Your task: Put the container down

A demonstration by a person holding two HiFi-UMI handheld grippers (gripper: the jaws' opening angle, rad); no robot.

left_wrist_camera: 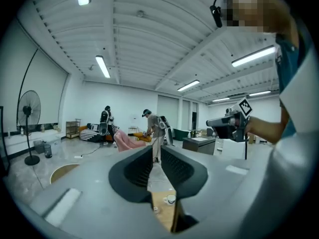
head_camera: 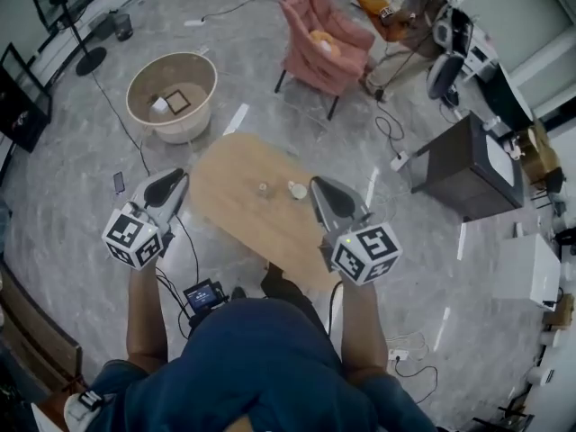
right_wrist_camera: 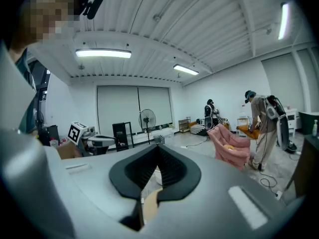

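A small white container stands on the oval wooden table, with a smaller pale item just left of it. In the left gripper view the container shows below the jaws. My left gripper hovers off the table's left edge, shut with nothing between its pads, and tilted up toward the room. My right gripper hangs over the table's right side, just right of the container. It looks shut and holds nothing. Neither gripper touches the container.
A round beige tub sits on the floor beyond the table. A pink armchair and a seated person are further back. A dark cabinet stands at right, a standing fan at left. Cables and a phone lie on the floor.
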